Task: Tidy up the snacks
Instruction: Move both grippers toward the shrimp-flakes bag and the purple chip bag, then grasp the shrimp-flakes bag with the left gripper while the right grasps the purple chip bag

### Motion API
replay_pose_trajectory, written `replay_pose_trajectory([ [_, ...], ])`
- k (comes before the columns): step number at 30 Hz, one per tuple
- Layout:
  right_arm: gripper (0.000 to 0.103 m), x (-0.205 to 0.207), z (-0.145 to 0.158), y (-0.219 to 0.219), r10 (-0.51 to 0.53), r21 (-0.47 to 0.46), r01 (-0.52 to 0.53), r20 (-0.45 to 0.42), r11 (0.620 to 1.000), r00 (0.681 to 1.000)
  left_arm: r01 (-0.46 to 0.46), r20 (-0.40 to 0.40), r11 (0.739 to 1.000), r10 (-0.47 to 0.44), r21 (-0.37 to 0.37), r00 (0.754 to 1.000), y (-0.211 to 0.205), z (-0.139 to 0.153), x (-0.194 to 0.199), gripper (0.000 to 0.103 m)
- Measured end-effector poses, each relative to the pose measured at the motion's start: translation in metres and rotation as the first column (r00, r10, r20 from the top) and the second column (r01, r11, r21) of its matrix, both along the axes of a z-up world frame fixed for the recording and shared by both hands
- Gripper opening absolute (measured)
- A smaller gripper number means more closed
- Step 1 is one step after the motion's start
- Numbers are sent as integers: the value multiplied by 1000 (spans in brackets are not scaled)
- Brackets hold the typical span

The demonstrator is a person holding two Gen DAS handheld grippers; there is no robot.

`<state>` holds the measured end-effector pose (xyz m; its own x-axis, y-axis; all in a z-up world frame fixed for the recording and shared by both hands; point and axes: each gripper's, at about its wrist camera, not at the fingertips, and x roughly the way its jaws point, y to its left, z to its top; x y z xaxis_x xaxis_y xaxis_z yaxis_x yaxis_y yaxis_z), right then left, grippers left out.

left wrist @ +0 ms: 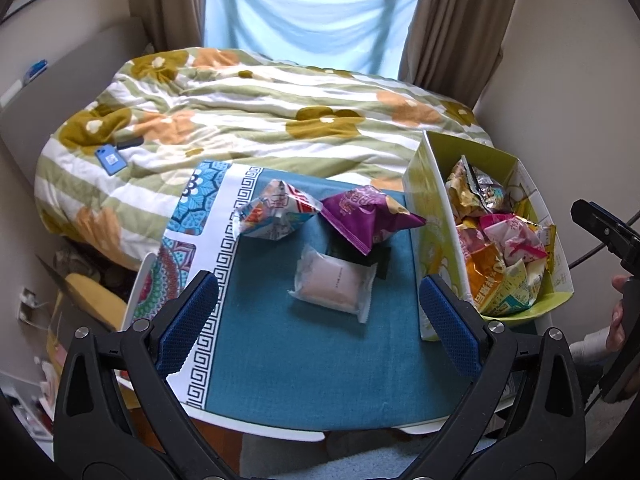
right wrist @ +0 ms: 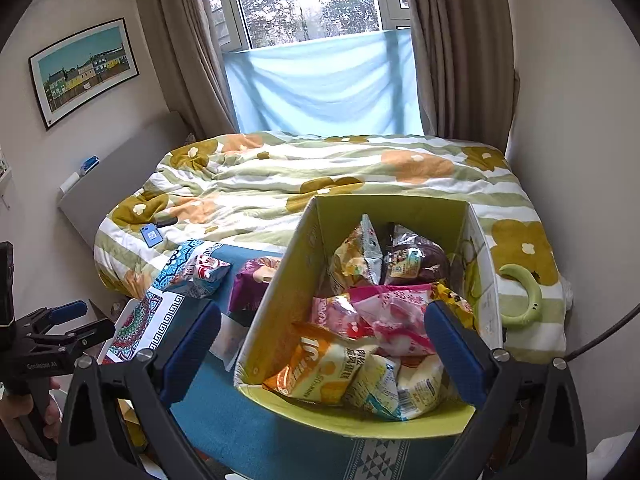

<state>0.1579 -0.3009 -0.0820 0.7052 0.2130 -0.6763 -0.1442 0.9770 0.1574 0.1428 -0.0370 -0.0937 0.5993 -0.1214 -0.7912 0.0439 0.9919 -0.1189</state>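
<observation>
Left gripper (left wrist: 318,314) spread wide, empty, above teal cloth (left wrist: 280,360) near pale wrapped snack (left wrist: 334,286), with purple packet (left wrist: 370,216) and white-red packet (left wrist: 276,212) beyond. Right gripper (right wrist: 322,346) likewise spread (holding nothing), over yellow-green box (right wrist: 276,308) packed with snack bags

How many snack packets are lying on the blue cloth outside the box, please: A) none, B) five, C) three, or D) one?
C: a white-and-red packet, a purple packet and a pale wrapped cake lie on the blue cloth beside the box.
</observation>
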Motion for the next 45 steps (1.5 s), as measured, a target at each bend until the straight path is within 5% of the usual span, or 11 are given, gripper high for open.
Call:
replay_pose_trajectory([
  [13, 101, 69, -18, 108, -15, -42, 13, -58, 999, 998, 230, -109, 973, -227, 15, 968, 70, -35, 102, 100],
  [21, 101, 115, -51, 158, -46, -140, 25, -149, 990, 988, 446, -196, 895, -438, -2, 878, 70, -82, 160, 100],
  [29, 101, 151, -106, 188, -71, -332, -24, -269, 943, 960, 583, -264, 812, -568, -23, 780, 52, -139, 206, 100],
  [39, 101, 179, -169, 205, -38, -486, -169, -386, 857, 922, 641, -310, 763, -632, -86, 710, 35, -191, 232, 100],
  [45, 101, 186, -194, 207, -39, -506, -212, -440, 836, 897, 641, -315, 761, -636, -103, 704, 32, -202, 240, 93],
])
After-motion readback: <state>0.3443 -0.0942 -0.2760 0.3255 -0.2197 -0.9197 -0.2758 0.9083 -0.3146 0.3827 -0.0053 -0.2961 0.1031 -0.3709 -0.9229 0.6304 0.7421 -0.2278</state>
